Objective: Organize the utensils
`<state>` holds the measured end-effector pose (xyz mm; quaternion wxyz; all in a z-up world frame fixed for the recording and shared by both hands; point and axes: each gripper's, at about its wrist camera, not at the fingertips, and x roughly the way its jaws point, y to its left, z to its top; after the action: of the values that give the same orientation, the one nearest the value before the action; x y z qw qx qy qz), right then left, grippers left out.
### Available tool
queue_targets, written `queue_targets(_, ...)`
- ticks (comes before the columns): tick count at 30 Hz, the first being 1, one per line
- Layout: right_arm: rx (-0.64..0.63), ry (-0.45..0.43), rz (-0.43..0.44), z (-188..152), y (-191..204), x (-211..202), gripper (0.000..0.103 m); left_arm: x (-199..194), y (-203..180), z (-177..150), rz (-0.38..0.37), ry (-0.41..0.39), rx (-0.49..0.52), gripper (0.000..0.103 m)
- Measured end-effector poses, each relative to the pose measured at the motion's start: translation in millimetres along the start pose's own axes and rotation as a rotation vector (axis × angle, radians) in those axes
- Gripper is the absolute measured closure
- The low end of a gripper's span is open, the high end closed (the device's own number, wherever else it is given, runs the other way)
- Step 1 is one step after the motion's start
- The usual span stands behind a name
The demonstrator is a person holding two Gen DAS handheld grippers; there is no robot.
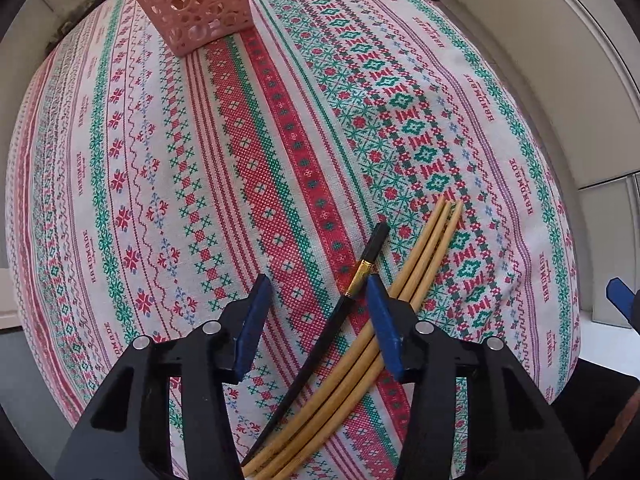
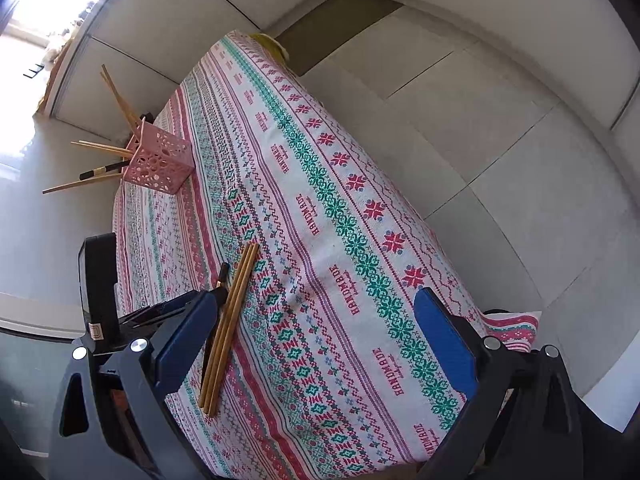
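Three bamboo chopsticks [image 1: 424, 256] lie side by side on the patterned tablecloth [image 1: 240, 160], with a black chopstick [image 1: 360, 272] with a gold band beside them. My left gripper [image 1: 316, 320] is open and low over them; the black chopstick runs between its jaws. The same bundle shows in the right wrist view [image 2: 228, 324]. My right gripper [image 2: 316, 344] is open and empty above the cloth, to the right of the bundle. A pink perforated holder [image 1: 192, 0] stands at the far end; in the right wrist view the holder [image 2: 158, 160] has several chopsticks in it.
The cloth-covered table [image 2: 360, 208] is narrow, with tiled floor [image 2: 500, 128] past its edges. The left gripper's body [image 2: 100, 288] shows at the left of the right wrist view. The right gripper's blue fingertip [image 1: 620, 292] shows at the left wrist view's right edge.
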<state>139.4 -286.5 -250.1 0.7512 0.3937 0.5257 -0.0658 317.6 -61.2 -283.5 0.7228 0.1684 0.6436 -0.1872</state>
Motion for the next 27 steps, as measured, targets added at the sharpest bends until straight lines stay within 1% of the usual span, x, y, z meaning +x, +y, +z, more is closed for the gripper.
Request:
queue_targets(1, 0.003, 0.005, -0.007, -1, 1, 3, 0.007, -1, -1, 0, -0.003, -0.006, 0.001, 0.061)
queue_targets(3, 0.003, 0.015, -0.03, -2, 6, 10, 0.007, -5, 3, -1, -0.002, -0.029, -0.019, 0.086)
queue_targets(4, 0.0, 0.019, -0.04, -2, 9, 14, 0.007, -6, 10, -3, -0.006, -0.038, -0.037, 0.093)
queue_targets(5, -0.007, 0.022, -0.054, -3, 14, 18, 0.007, -7, 18, -6, -0.019, -0.046, -0.051, 0.094)
queue_targets(7, -0.028, 0.021, -0.095, -4, 24, 28, 0.007, -9, 36, -12, -0.015, -0.076, -0.088, 0.096)
queue_targets(9, -0.061, 0.016, -0.143, -5, 41, 40, 0.008, -18, 54, -20, -0.038, -0.106, -0.125, 0.097)
queue_targets(10, -0.084, 0.017, -0.167, -6, 48, 46, 0.012, -25, 62, -24, -0.046, -0.125, -0.141, 0.097)
queue_targets(11, -0.109, 0.02, -0.191, -7, 56, 53, 0.016, -32, 70, -28, -0.051, -0.148, -0.155, 0.097)
queue_targets(13, -0.143, 0.051, -0.227, -9, 69, 69, 0.039, -50, 83, -38, -0.075, -0.193, -0.176, 0.097)
queue_targets(14, -0.14, 0.069, -0.238, -9, 71, 76, 0.044, -55, 89, -42, -0.083, -0.206, -0.182, 0.097)
queue_targets(15, -0.124, 0.086, -0.241, -9, 71, 82, 0.053, -61, 94, -47, -0.09, -0.221, -0.188, 0.097)
queue_targets(16, -0.097, 0.095, -0.242, -8, 70, 87, 0.055, -66, 97, -50, -0.095, -0.231, -0.192, 0.097)
queue_targets(17, -0.084, 0.079, -0.243, -6, 71, 86, 0.055, -68, 99, -54, -0.101, -0.239, -0.196, 0.097)
queue_targets(18, -0.072, 0.071, -0.229, -5, 72, 85, 0.057, -71, 101, -56, -0.106, -0.245, -0.201, 0.097)
queue_targets(20, -0.032, 0.091, -0.179, -3, 71, 85, 0.057, -74, 108, -58, -0.117, -0.251, -0.207, 0.097)
queue_targets(23, 0.01, 0.092, -0.167, -1, 69, 86, 0.057, -77, 114, -61, -0.131, -0.256, -0.213, 0.097)
queue_targets(25, 0.002, 0.094, -0.188, -2, 77, 91, 0.058, -77, 115, -64, -0.137, -0.26, -0.216, 0.097)
queue_targets(27, -0.026, 0.072, -0.242, -4, 84, 95, 0.064, -73, 116, -61, -0.141, -0.259, -0.219, 0.097)
